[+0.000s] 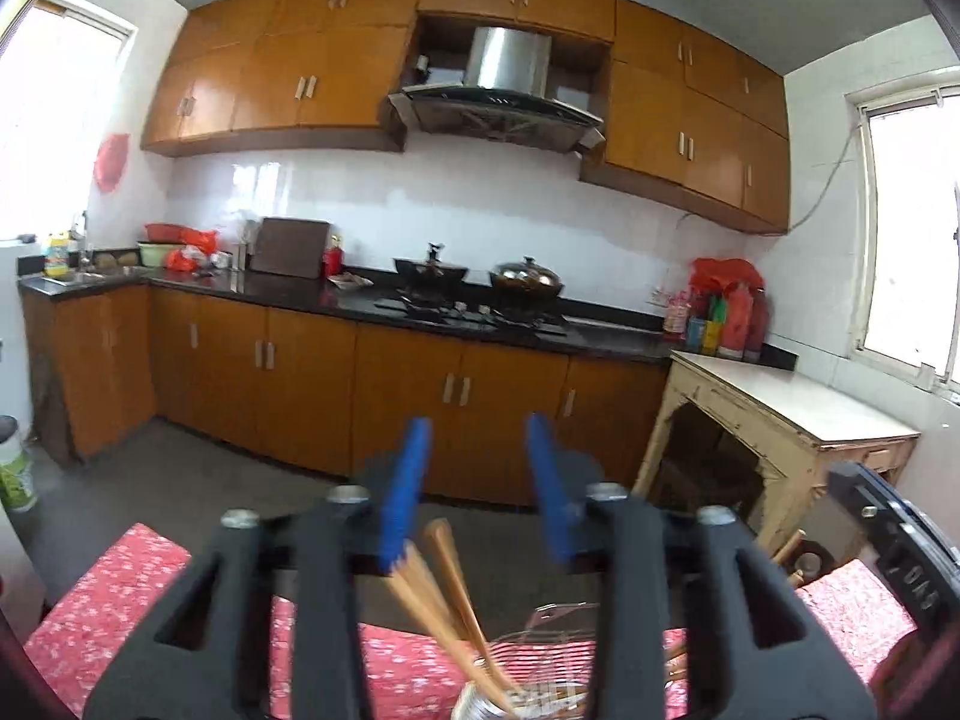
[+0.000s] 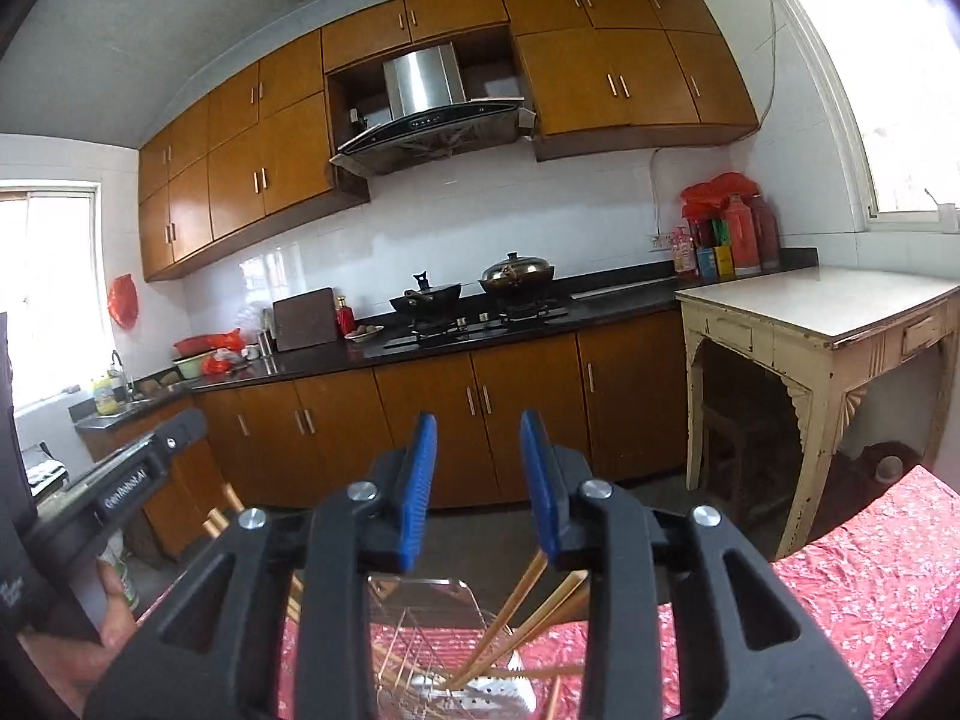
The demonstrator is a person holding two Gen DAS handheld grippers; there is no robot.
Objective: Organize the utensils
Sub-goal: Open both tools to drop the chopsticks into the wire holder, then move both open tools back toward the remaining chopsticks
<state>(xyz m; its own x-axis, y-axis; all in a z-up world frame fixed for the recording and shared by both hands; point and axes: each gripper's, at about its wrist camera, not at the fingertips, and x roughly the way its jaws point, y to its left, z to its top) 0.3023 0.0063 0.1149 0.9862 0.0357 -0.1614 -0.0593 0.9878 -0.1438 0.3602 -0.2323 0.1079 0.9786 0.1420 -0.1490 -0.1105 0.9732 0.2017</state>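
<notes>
Wooden chopsticks (image 1: 441,594) stand bunched in a metal holder (image 1: 480,702) at the very bottom of the left wrist view, their tips fanning upward and ending just below the left gripper (image 1: 477,438). Its blue pads (image 1: 408,480) stand parted with nothing between them; the chopstick tops lie beneath the gap, closer to the left pad, and whether one brushes that pad cannot be told. A wire rack (image 1: 558,636) sits just right of the holder on a red flowered cloth (image 1: 120,600).

From the right wrist view, the right gripper (image 2: 479,438) is also parted, a little narrower, and empty. Chopsticks (image 2: 528,606) slant up from the holder (image 2: 492,696) below it toward the right pad, stopping short underneath. The wire rack (image 2: 420,618) lies directly below the gap. At the left edge a hand (image 2: 90,648) grips the other tool's handle. Beyond both, a kitchen counter (image 2: 480,330) carries two pots.
</notes>
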